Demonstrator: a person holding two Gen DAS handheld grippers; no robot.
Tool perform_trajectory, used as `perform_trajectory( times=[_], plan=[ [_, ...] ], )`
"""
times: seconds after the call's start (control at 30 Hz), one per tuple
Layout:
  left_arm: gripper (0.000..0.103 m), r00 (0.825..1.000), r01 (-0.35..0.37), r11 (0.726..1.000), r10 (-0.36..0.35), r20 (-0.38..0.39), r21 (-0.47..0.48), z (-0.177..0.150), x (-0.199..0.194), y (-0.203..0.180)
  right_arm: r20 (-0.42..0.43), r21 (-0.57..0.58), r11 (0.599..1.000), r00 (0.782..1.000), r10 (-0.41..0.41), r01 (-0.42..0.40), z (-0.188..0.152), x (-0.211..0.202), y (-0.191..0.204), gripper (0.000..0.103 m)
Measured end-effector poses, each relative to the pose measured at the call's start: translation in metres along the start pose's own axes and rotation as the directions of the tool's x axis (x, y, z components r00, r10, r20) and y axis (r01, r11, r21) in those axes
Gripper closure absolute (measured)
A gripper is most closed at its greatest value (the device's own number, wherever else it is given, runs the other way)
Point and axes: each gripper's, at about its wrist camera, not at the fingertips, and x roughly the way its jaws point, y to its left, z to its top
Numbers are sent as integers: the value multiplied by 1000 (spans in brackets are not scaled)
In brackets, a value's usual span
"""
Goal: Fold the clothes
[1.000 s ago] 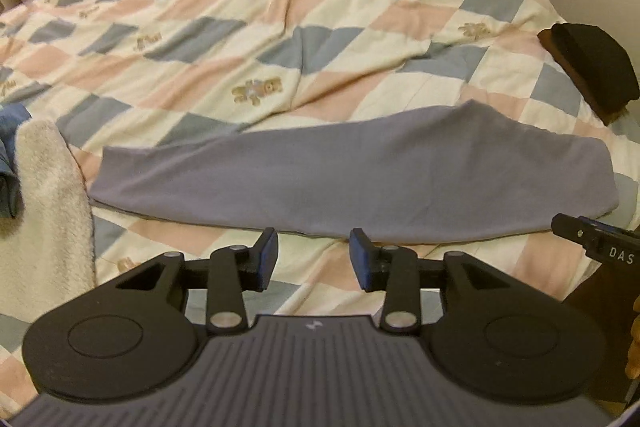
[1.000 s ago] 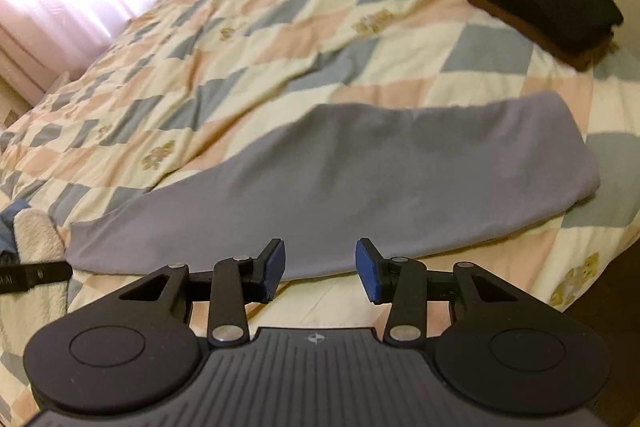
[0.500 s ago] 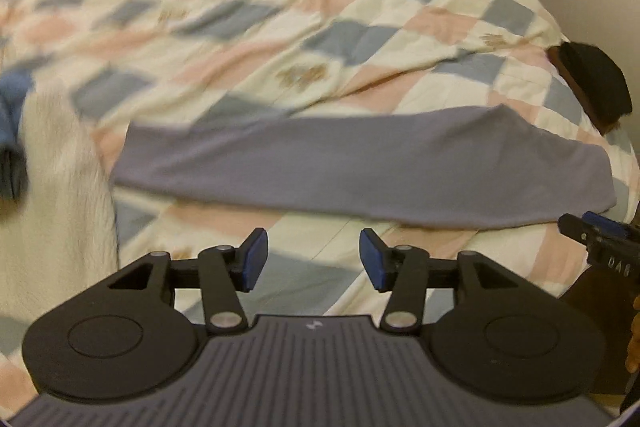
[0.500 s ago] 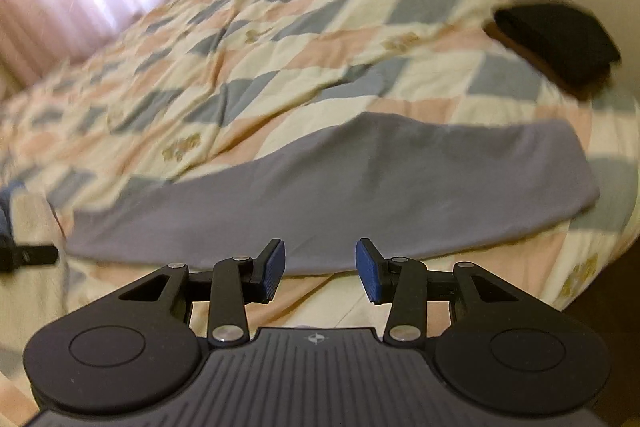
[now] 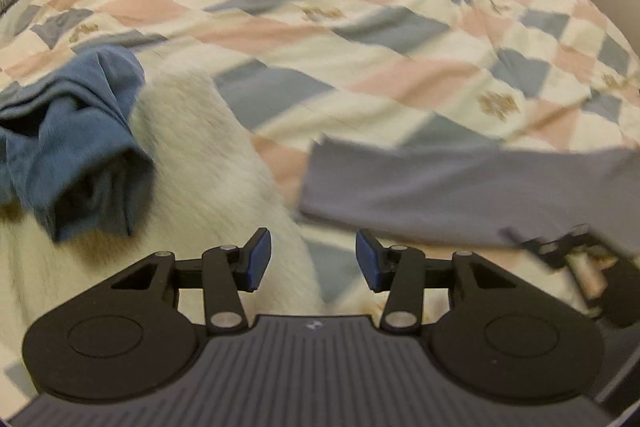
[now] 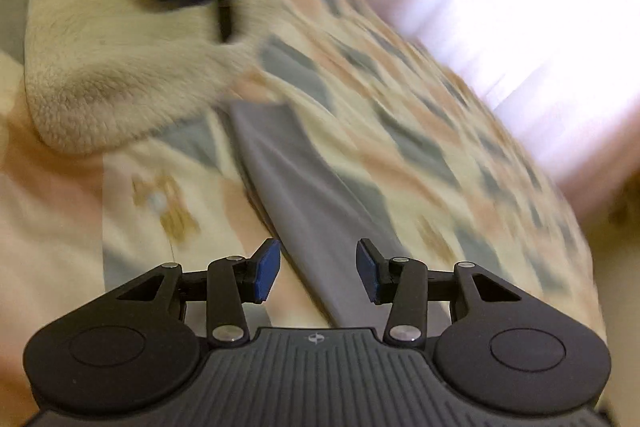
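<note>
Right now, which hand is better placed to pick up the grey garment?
Right. The grey garment lies straight ahead of the right gripper, fingers open; the left gripper, jaws closing on nothing, faces the fluffy cream garment.

The quilt (image 5: 360,39) on the bed is soft matt cloth, lightly creased, printed in pale diamond patches. The grey garment (image 5: 460,195) is thin, smooth, matt fabric. At near left the cream garment (image 5: 200,163) is thick and fleecy, rough-napped, and the blue garment (image 5: 76,147) on it looks like soft, crumpled cotton. The left gripper (image 5: 313,259) is matt black plastic with shiny metal pivots and blue rubbery pads.
</note>
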Motion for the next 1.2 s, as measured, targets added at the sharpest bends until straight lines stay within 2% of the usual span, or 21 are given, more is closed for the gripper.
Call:
perform_trajectory(
  times=[0.1, 0.2, 0.33, 0.57, 0.63, 0.7, 0.73, 0.8, 0.87, 0.93, 0.97, 1.0, 1.03, 1.1, 1.13, 1.17, 1.2],
  plan=[
    [61, 1000, -9, 1000, 10, 22, -11, 10, 15, 22, 50, -56, 998, 999, 17, -14, 26, 50, 25, 58],
    [61, 1000, 18, 999, -17, 22, -44, 16, 27, 39, 78, -102, 994, 996, 41, -33, 44, 86, 44, 57],
    [60, 998, 59, 995, -59, 9, -78, 19, 37, 54, 94, -160, 986, 994, 56, -40, 56, 113, 62, 57],
    [60, 995, 95, 989, -97, -15, -110, 27, 50, 71, 62, -202, 979, 998, 33, -20, 67, 156, 75, 59],
    [60, 994, 102, 989, -105, -21, -110, 29, 53, 73, 59, -218, 976, 998, 29, -15, 70, 167, 78, 64],
    [60, 993, 109, 988, -113, -31, -111, 30, 55, 73, 60, -218, 976, 998, 15, -2, 72, 176, 79, 76],
    [60, 993, 110, 988, -115, -37, -110, 31, 55, 73, 61, -208, 978, 998, 8, 5, 73, 178, 77, 81],
    [60, 991, 118, 987, -123, -44, -105, 33, 55, 72, 69, -155, 988, 998, 12, -1, 74, 176, 69, 100],
    [60, 989, 137, 986, -141, -45, -93, 38, 53, 67, 88, -62, 998, 996, 16, -11, 72, 167, 54, 100],
    [61, 986, 159, 986, -162, -48, -58, 45, 50, 56, 95, 119, 991, 995, 42, -53, 70, 155, 28, 100],
    [61, 983, 174, 984, -175, -49, -29, 49, 48, 48, 95, 240, 967, 994, 61, -82, 66, 149, 10, 100],
    [61, 980, 196, 980, -195, -46, 16, 53, 46, 37, 104, 377, 919, 991, 87, -120, 59, 143, -11, 100],
    [61, 976, 218, 974, -215, -44, 61, 57, 43, 25, 121, 513, 843, 986, 114, -161, 49, 137, -33, 100],
    [61, 964, 266, 951, -261, -50, 158, 63, 40, 0, 148, 723, 660, 978, 144, -206, 20, 126, -71, 99],
    [61, 956, 294, 932, -287, -62, 211, 66, 40, -16, 162, 805, 550, 975, 155, -221, 5, 120, -89, 99],
    [61, 947, 322, 910, -312, -77, 262, 68, 39, -32, 167, 859, 461, 974, 153, -220, -10, 115, -103, 99],
    [61, 937, 348, 884, -336, -94, 313, 70, 39, -49, 166, 897, 391, 976, 141, -209, -25, 107, -114, 99]
  ],
)
